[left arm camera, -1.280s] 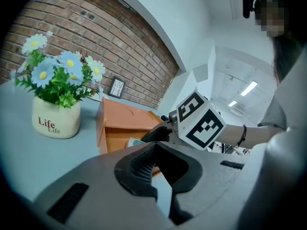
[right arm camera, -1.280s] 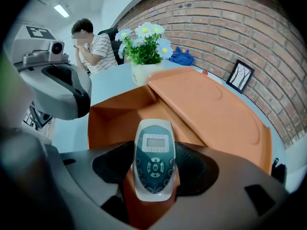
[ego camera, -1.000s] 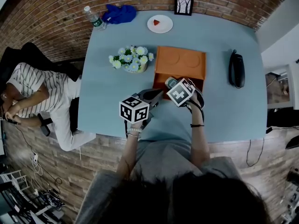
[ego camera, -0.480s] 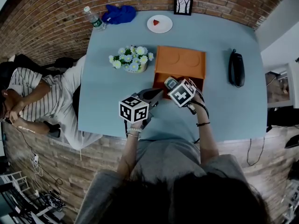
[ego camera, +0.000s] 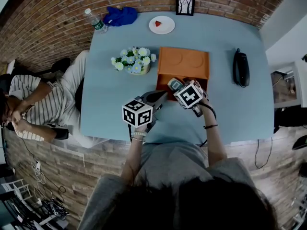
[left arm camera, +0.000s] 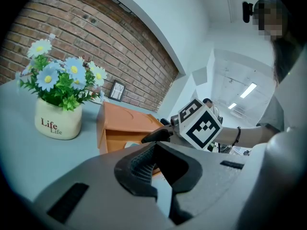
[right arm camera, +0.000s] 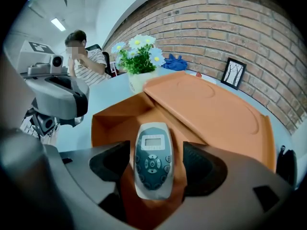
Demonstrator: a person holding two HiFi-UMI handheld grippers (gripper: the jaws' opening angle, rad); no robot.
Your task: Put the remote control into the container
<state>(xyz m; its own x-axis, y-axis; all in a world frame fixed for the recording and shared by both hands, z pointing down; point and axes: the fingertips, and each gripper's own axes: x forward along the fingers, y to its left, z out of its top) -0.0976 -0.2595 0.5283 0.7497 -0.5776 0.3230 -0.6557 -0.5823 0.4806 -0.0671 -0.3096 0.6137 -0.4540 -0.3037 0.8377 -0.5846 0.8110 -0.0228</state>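
Note:
The grey remote control (right arm camera: 153, 159) lies face up between the jaws of my right gripper (right arm camera: 154, 166), over the open box of the orange container (right arm camera: 216, 104). The jaws are opening, and a gap shows on each side of the remote, so the pads do not press it. In the head view the right gripper (ego camera: 176, 86) is at the container's (ego camera: 184, 63) near edge, with the remote (ego camera: 172, 83) at its tip. My left gripper (ego camera: 156, 98) hovers just left of it over the table; its jaws (left arm camera: 156, 145) meet with nothing between them.
A flower pot (ego camera: 134, 61) stands left of the container and a black handset (ego camera: 240, 67) to its right. At the far edge are a plate (ego camera: 161, 25), a bottle (ego camera: 93, 19), a blue cloth (ego camera: 121, 16) and a picture frame (ego camera: 185, 5). A person (ego camera: 38, 104) sits left of the table.
My right gripper has shifted slightly right at the container's near edge. The left gripper has stayed put. The seated person at the left has moved lower in the view.

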